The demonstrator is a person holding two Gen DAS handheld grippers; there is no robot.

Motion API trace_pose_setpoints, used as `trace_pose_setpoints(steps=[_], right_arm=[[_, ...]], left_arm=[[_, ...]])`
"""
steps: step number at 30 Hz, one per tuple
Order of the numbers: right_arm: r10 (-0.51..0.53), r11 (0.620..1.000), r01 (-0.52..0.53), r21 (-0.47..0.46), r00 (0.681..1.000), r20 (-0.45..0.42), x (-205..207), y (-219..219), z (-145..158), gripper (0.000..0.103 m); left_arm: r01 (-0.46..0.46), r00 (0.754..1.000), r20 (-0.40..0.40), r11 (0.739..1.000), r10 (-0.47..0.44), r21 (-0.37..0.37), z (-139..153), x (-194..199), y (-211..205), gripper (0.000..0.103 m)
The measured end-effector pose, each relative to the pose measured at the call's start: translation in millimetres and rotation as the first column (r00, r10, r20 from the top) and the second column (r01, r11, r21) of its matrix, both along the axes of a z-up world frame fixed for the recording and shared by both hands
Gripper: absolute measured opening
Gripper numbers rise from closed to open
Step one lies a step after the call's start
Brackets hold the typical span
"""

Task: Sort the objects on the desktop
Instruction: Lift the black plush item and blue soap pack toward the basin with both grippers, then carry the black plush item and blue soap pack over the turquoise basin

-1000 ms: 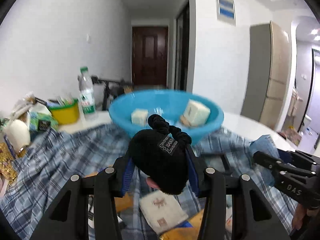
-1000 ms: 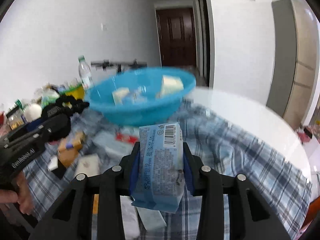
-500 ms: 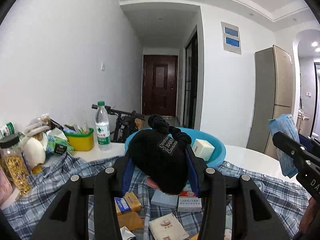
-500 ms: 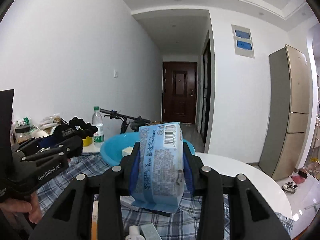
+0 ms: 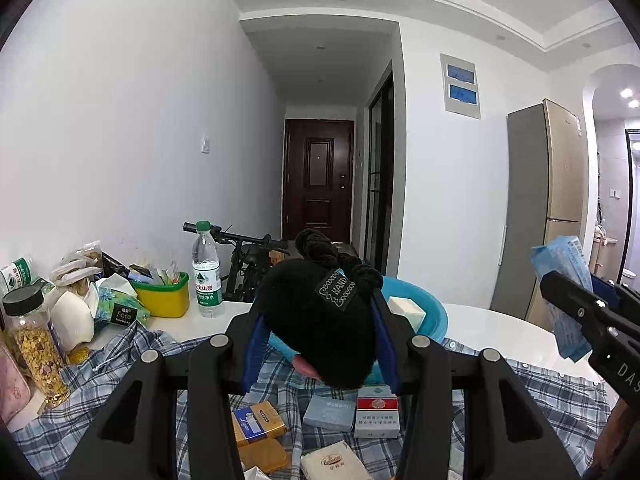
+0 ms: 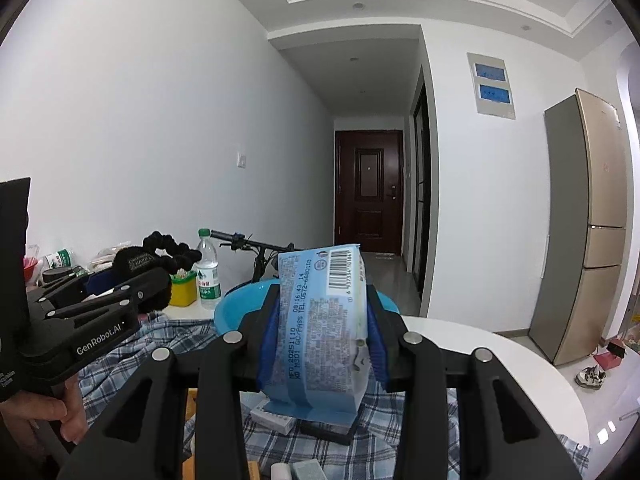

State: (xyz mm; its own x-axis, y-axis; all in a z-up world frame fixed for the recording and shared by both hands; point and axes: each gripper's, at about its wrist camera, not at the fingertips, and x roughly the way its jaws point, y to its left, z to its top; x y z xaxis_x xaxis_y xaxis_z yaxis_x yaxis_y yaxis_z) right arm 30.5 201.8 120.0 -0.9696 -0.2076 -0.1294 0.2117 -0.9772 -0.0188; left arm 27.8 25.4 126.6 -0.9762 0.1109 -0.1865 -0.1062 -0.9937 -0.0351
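My left gripper (image 5: 320, 344) is shut on a black fuzzy hair accessory (image 5: 316, 320) with a woven label, held up above the table. It also shows in the right wrist view (image 6: 136, 264). My right gripper (image 6: 320, 332) is shut on a light blue snack packet (image 6: 320, 328) with a barcode, held high. The packet shows at the right in the left wrist view (image 5: 564, 292). A blue plastic basin (image 5: 428, 312) holding a pale box (image 5: 406, 310) stands behind both, partly hidden; its rim shows in the right wrist view (image 6: 236, 304).
A plaid cloth (image 5: 120, 364) covers the round white table (image 6: 500, 360). Small boxes (image 5: 376, 412) and packets (image 5: 256, 424) lie on it below the grippers. A water bottle (image 5: 206, 272), yellow tub (image 5: 164, 300), jar (image 5: 34, 344) and bags stand at the left.
Both grippers have lifted and tilted up with their objects still held. The basin and the table have dropped lower in both views.
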Motion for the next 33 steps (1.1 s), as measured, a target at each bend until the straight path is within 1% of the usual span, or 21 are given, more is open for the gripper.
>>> trace_pose_setpoints(steps=[1, 5, 10, 14, 17, 19, 24, 29, 33], right_arm=[[0.001, 1.000, -0.001, 0.003, 1.000, -0.005, 6.8, -4.6, -3.2, 0.037], [0.011, 1.000, -0.011, 0.006, 0.999, -0.037, 8.2, -4.9, 3.1, 0.037], [0.021, 1.000, -0.020, 0.003, 0.996, -0.081, 14.7, -5.8, 7.0, 0.037], [0.022, 1.000, -0.021, 0.004, 0.996, -0.090, 16.6, -8.3, 6.5, 0.037], [0.031, 0.999, -0.030, 0.009, 0.996, -0.084, 14.2, -9.7, 8.0, 0.037], [0.042, 0.999, -0.042, 0.007, 0.996, -0.080, 10.8, -9.8, 11.5, 0.037], [0.047, 0.999, -0.048, -0.006, 0.996, -0.077, -1.0, -4.6, 22.4, 0.038], [0.067, 0.997, -0.070, -0.038, 0.996, -0.064, -15.1, 2.5, 32.4, 0.037], [0.067, 0.997, -0.071, -0.035, 0.994, -0.091, -30.1, 6.1, 48.8, 0.038]], left_arm=[[0.001, 1.000, 0.002, 1.000, -0.001, -0.002, 1.4, -0.2, 1.3, 0.049], [0.009, 1.000, -0.001, 1.000, -0.009, -0.001, 7.1, -2.4, 2.0, 0.049], [0.015, 0.999, -0.037, 1.000, -0.014, 0.008, 16.9, 3.7, 2.5, 0.049], [0.021, 0.998, -0.060, 1.000, -0.021, -0.002, 21.5, 8.7, 5.1, 0.049], [0.043, 0.998, -0.055, 0.999, -0.044, -0.007, 25.8, 5.3, 7.6, 0.049], [0.057, 0.997, -0.051, 0.998, -0.057, -0.004, 29.7, 0.9, 9.1, 0.049], [0.057, 0.996, -0.074, 0.998, -0.058, -0.017, 40.5, -8.8, 11.2, 0.049], [0.067, 0.995, -0.070, 0.998, -0.068, -0.007, 53.3, -33.1, 6.5, 0.049], [0.065, 0.995, -0.077, 0.998, -0.065, -0.003, 65.1, -58.6, 4.7, 0.049]])
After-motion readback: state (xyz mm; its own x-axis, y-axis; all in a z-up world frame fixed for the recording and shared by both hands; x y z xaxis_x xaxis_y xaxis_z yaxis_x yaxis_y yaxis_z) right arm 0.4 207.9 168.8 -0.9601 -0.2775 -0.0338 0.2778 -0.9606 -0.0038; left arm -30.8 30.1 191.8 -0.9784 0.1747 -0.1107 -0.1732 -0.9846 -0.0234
